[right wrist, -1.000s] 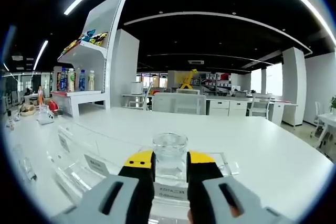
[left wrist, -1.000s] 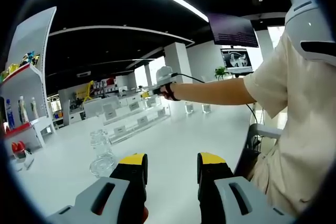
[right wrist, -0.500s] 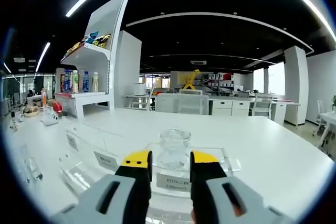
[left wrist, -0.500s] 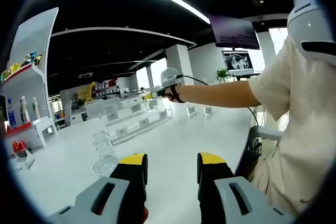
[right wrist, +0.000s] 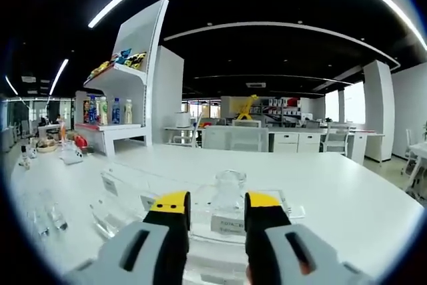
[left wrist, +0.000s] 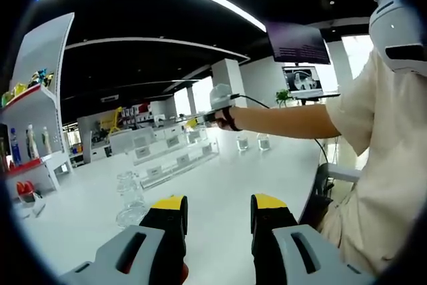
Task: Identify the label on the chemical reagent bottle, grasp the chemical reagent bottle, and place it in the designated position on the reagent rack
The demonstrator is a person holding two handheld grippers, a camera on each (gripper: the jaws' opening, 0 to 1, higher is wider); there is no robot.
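Pulling back from the clear reagent bottle, the right gripper is now standing with its jaws apart and nothing between them; a second ago they were flanking the glass closely. That bottle is sitting on the transparent reagent rack, at centre frame, behind a small label. At lower centre of the left gripper view, the left gripper is hanging wide and empty over the white table, with another glass bottle standing lower left.
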